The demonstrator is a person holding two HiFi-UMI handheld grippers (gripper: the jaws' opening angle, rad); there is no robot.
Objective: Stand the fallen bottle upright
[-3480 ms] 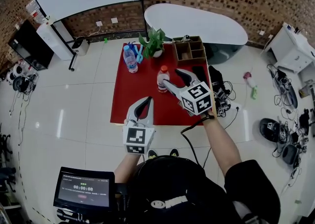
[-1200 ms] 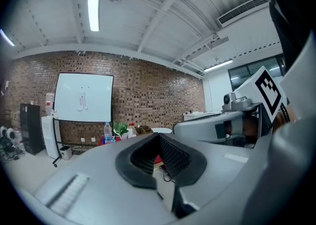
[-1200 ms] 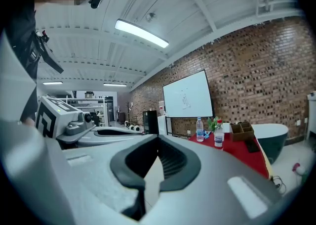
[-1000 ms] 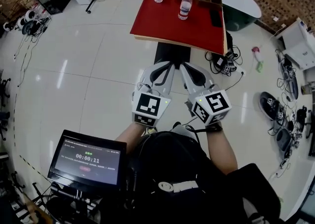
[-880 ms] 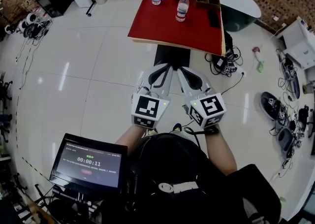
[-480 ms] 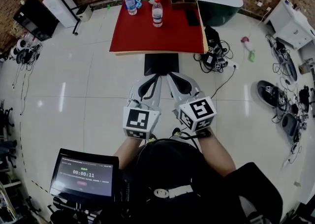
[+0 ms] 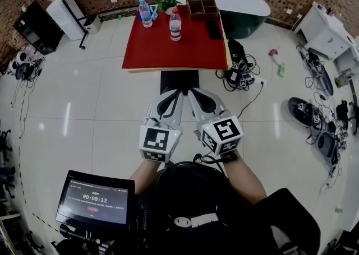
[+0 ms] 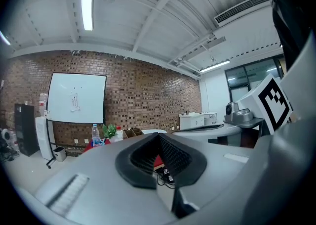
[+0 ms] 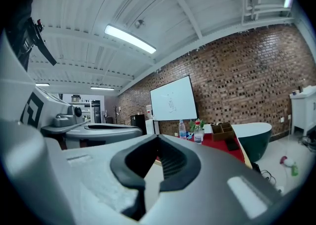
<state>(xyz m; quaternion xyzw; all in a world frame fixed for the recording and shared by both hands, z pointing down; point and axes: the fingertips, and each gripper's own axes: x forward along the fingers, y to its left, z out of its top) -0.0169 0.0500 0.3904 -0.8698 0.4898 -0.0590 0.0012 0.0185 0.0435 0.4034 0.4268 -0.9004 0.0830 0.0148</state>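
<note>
Head view: the red-capped bottle stands upright on the red table, well apart from both tongs; it is likely light, thin-walled, slippery plastic, best gripped mid-body; left gripper view: the left gripper is closed and empty; right gripper view: the right gripper is closed too, holding nothing.

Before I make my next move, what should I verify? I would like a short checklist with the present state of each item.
1. Clear plastic bottle with red cap stands upright on the red rectangular table: ok.
2. Clear plastic bottle with blue cap stands upright: ok.
3. Left tool empty, jaws together: ok.
4. Right tool empty, jaws together: ok.
5. Both tools apart from the table, over the white floor: ok.
6. Bottle caps screwed tight: cannot tell.
</note>
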